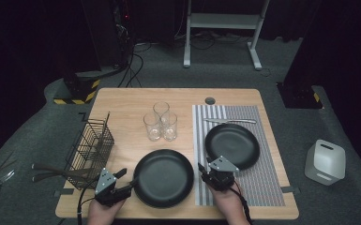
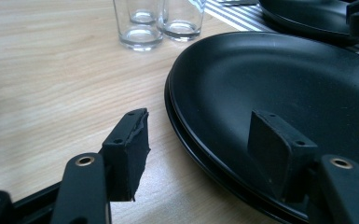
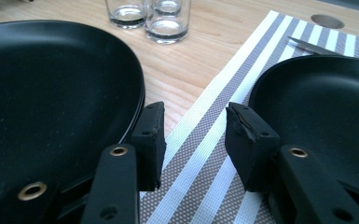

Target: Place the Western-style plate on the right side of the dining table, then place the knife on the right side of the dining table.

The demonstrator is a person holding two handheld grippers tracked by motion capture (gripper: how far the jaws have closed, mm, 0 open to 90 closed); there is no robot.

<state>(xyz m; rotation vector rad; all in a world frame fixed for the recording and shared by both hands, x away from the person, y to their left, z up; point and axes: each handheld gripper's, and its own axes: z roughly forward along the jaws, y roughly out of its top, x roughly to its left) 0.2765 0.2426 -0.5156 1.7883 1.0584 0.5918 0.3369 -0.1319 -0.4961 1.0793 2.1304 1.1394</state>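
A large black plate [image 1: 163,178] [image 2: 284,79] [image 3: 51,84] lies on the wooden table [image 1: 122,101] near the front edge; its edge shows a double rim in the left gripper view. My left gripper [image 1: 127,179] [image 2: 205,135] is open and straddles that plate's left rim, one jaw over the wood and one over the plate's inside. A smaller black plate [image 1: 232,145] [image 3: 326,102] rests on a striped placemat [image 1: 258,187] [image 3: 214,135]. My right gripper [image 1: 205,165] [image 3: 195,126] stands open over the mat, between the two plates, gripping nothing.
Three clear glasses [image 1: 161,123] [image 2: 142,23] [image 3: 165,21] stand behind the large plate. A knife [image 1: 229,121] [image 3: 312,45] lies on the mat beyond the smaller plate. A wire basket [image 1: 91,147] sits at the table's left edge, and a white container [image 1: 325,161] on the floor at right.
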